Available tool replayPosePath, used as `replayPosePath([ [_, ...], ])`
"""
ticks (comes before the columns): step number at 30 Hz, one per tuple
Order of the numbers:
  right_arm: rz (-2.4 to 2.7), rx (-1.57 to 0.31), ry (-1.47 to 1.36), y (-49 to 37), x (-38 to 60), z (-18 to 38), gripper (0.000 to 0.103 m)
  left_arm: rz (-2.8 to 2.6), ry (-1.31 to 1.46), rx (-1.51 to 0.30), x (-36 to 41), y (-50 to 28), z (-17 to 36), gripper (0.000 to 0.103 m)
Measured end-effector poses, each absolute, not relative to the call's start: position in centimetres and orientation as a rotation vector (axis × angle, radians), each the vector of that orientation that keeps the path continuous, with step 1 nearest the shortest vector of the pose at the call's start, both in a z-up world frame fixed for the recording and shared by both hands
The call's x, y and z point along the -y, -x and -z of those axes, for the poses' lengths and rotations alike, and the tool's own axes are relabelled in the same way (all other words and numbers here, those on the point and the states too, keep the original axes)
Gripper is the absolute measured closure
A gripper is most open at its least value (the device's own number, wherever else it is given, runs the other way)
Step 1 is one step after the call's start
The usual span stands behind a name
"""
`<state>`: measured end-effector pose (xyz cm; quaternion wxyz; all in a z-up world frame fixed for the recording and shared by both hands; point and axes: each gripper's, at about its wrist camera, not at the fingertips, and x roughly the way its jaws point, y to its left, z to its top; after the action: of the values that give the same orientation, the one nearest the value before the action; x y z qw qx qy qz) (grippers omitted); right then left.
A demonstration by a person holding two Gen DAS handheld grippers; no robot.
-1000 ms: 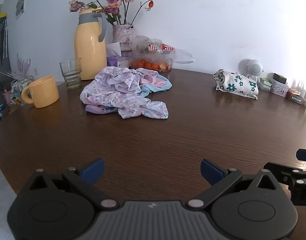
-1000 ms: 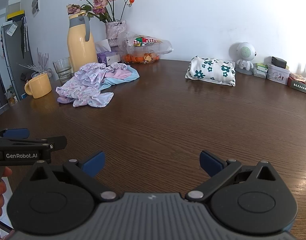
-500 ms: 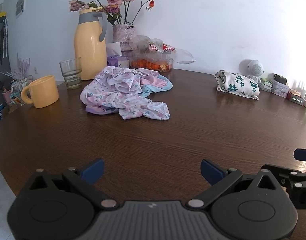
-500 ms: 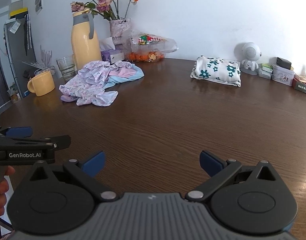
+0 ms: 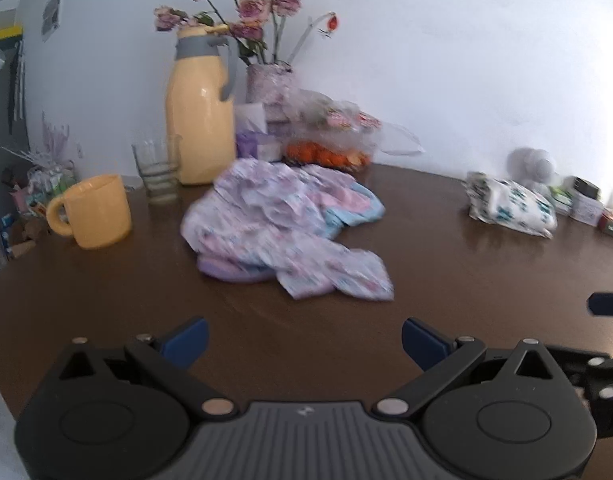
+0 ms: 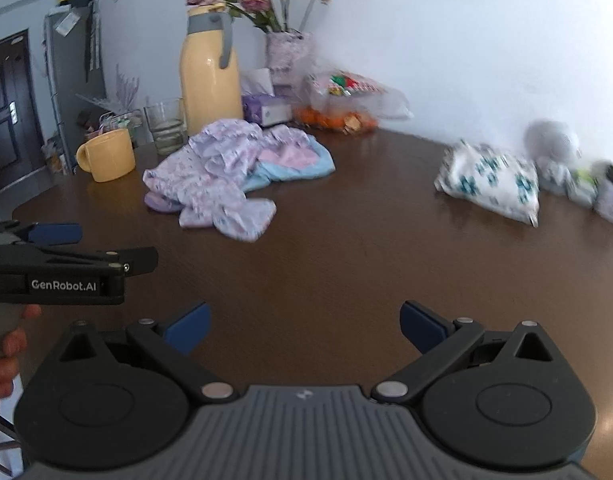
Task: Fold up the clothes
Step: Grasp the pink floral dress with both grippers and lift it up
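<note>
The left gripper (image 5: pixel 304 340) hangs over the near edge of the brown wooden table (image 5: pixel 446 280) with its blue-tipped fingers spread wide and nothing between them. The right gripper (image 6: pixel 302 326) is just beside it, likewise spread and empty above bare wood; its own camera shows the left gripper's black body at the left side, with fingers of the person's hand (image 6: pixel 4 356) wrapped under it. Ahead of both, toward the far left part of the table, lies a crumpled pile of clothes (image 5: pixel 282 232), pale floral fabric with pink and light blue pieces beneath, well apart from either gripper. Left of the pile stands a yellow mug (image 5: pixel 94 210), and behind it a drinking glass (image 5: pixel 158 168) and a tall yellow jug (image 5: pixel 200 108) near the far edge, next to a vase of dried roses (image 5: pixel 266 80). Toward the far right edge rests a folded white garment with teal flowers (image 6: pixel 492 178).
</note>
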<state>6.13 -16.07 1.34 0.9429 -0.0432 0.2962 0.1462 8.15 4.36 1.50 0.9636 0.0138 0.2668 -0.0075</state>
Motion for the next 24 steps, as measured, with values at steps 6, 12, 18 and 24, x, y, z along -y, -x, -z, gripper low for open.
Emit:
replayPosePath([
  [6,-0.329,-0.550,0.174,-11.5,12.5,-2.9,0.003,-0.064,-0.051,-0.549,-7.2,-13.7,-1.6,0.000],
  [12,-0.397,-0.526,0.256,-19.1,7.9,-4.1,0.011,-0.127,-0.020,-0.592,-10.1,-19.3,-0.8,0.001],
  [18,-0.509,-0.566,0.301,-26.1,3.2,-3.7,0.024,-0.157,-0.065,-0.620,-11.4,-23.1,0.7,0.007],
  [24,-0.589,-0.675,0.280,-31.4,0.1,-1.3,0.036,-0.100,-0.030,-0.635,-12.0,-24.3,1.9,0.018],
])
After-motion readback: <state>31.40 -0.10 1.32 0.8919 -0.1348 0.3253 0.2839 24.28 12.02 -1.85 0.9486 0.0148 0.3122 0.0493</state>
